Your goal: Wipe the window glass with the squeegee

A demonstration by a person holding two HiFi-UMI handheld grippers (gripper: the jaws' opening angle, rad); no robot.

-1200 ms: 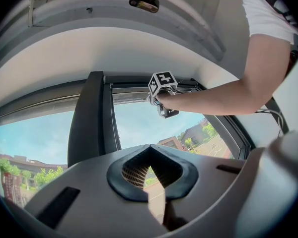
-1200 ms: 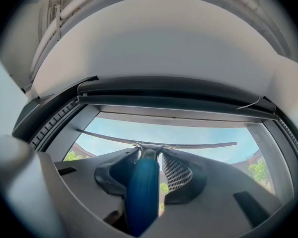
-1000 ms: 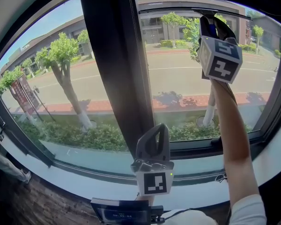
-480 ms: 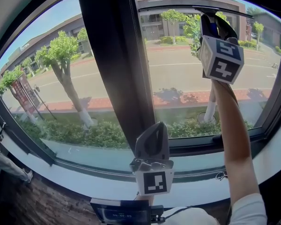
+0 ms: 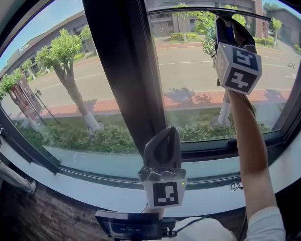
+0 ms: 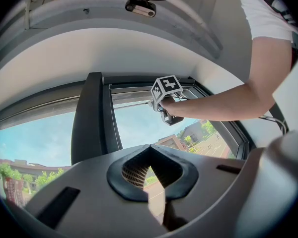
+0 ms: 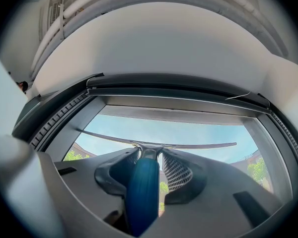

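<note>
Head view: clear window glass (image 5: 190, 84) in two panes, split by a dark upright frame post (image 5: 120, 69). High on the right-hand pane: right gripper (image 5: 230, 28), carried on a bare forearm (image 5: 251, 144). Low and central, just above the white sill (image 5: 90, 185): left gripper (image 5: 166, 142), jaws brought together on nothing, taking no part.

From the right gripper view: jaws clamped either side of the rounded blue handle of the squeegee (image 7: 141, 192), its long thin dark blade spread crosswise just under the grey top rail (image 7: 179, 114). Impossible to tell whether the blade meets the glass along its whole length.

Judged as the start of a downward pull. Possible trouble from here:
- Handle twisting between the pads, being round and smooth and gripped only from two sides; result, a tilted blade and streaks.
- One blade end lifting off the pane through uneven pressure at full reach.
- Blade end catching the frame, being so close to the rail.

Counted: two grippers, one squeegee, one blade, two panes, one frame post, one forearm.
</note>
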